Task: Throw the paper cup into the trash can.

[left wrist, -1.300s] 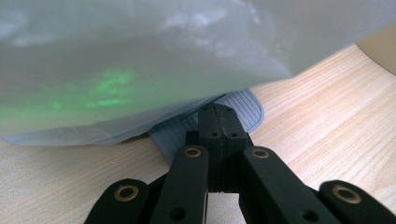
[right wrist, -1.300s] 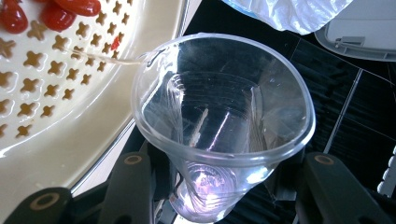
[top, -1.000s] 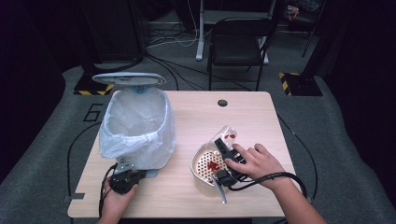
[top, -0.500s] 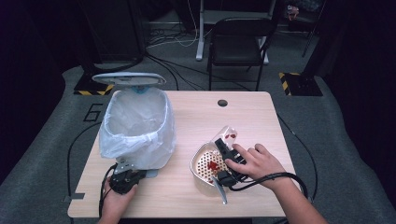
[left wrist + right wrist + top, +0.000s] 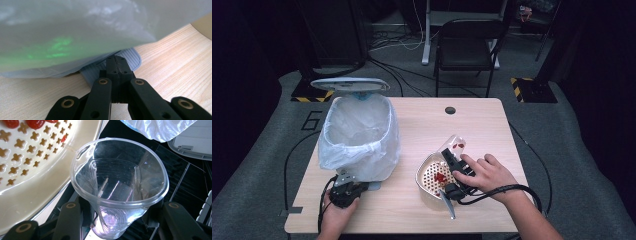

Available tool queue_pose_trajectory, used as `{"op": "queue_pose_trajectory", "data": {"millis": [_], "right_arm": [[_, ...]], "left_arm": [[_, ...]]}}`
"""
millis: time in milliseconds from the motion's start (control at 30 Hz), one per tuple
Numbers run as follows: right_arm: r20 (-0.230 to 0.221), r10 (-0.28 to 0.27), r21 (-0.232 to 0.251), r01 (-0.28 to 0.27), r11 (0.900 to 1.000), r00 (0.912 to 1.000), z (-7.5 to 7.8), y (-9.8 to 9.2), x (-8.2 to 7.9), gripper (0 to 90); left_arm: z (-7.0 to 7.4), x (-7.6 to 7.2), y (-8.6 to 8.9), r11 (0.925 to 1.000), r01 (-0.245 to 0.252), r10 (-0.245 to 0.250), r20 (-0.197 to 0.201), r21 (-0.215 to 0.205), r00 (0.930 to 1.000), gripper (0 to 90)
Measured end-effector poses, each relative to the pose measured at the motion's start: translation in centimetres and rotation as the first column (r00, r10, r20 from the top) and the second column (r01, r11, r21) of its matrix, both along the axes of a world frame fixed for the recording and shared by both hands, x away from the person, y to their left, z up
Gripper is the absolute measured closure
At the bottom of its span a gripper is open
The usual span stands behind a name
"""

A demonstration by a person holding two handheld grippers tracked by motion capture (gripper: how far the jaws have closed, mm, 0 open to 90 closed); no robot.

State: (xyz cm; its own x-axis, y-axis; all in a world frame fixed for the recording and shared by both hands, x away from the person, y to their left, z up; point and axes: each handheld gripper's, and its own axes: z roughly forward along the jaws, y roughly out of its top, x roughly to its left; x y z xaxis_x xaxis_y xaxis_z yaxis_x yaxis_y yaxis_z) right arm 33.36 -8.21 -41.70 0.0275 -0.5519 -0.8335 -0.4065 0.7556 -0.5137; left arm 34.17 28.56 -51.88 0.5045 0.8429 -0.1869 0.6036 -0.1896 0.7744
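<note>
A bin lined with a white plastic bag stands at the table's left, its lid raised at the back. My left gripper sits at the bin's front foot. It is shut, its tips over a grey ribbed pedal under the bag. My right gripper is shut on a clear plastic cup, which lies tilted at the far rim of a cream perforated colander. Red pieces lie in the colander, and a few red bits are in the cup.
The wooden table has a small round hole near its far edge. A grey metal piece points from the colander toward the front edge. A black chair stands beyond the table. Cables trail on the floor.
</note>
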Motion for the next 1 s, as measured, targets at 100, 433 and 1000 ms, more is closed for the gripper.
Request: {"op": "queue_pose_trajectory", "data": {"millis": [100,433,1000], "right_arm": [[0.0,0.0,0.0,0.0,1.0,1.0,0.0,0.0,0.0,53.4],[0.002,-0.002,0.0,0.002,1.0,1.0,0.1,0.0,0.0,53.5],[-0.329,0.009,0.462,0.153,0.874,0.9444,2.8,-1.0,1.5,53.2]], "left_arm": [[0.0,0.0,0.0,1.0,0.0,0.0,0.0,0.001,1.0,90.0],[0.0,0.0,0.0,1.0,0.006,-0.006,0.0,0.006,1.0,90.0],[0.0,0.0,0.0,1.0,-0.003,0.003,0.0,-0.004,1.0,90.0]]}}
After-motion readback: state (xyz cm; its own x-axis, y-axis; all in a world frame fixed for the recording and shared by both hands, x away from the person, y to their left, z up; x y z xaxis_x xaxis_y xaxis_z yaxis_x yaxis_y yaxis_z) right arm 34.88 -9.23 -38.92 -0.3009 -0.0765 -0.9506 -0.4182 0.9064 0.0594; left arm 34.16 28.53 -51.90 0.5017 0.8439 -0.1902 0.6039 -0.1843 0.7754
